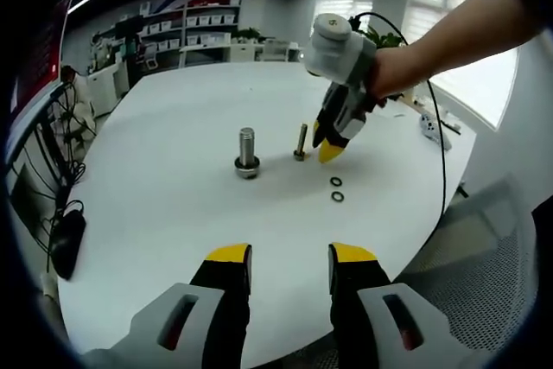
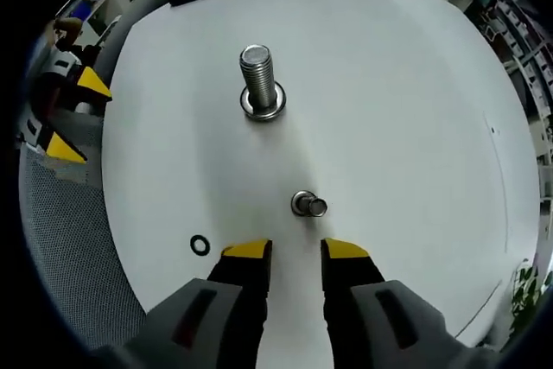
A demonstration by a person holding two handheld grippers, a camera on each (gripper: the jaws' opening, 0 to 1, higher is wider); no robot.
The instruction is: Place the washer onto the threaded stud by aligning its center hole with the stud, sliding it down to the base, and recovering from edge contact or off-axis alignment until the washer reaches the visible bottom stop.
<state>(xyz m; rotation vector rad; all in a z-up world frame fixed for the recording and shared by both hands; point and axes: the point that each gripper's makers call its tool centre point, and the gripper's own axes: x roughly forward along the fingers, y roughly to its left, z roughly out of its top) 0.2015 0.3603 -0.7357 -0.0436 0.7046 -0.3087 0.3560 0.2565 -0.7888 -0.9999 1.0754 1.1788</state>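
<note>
While both grippers hang over a round white table (image 1: 155,213), nothing is held in either one. In the left gripper view, the left gripper (image 1: 289,257) rises from the near edge with its yellow-tipped jaws parted and empty, pointing across the table. Toward the middle of the table stands a large threaded stud (image 1: 247,152), upright on a wide round base. Just to its right stands a thinner, smaller stud (image 1: 300,142), also upright. Two small dark washers (image 1: 336,189) lie flat on the table, near each other, to the right of the smaller stud and a little nearer the camera. The right gripper (image 1: 330,146), held by a person's hand (image 1: 396,71), comes in from the far right and points down, its yellow tips just beside the smaller stud and above the washers; from this side its jaw gap is hard to judge. In the right gripper view, the right gripper's jaws (image 2: 295,252) stand apart and empty, with the smaller stud (image 2: 307,204) just beyond their tips, the large stud (image 2: 259,84) farther off, and one washer (image 2: 200,244) lying on the table just left of the jaws.
</note>
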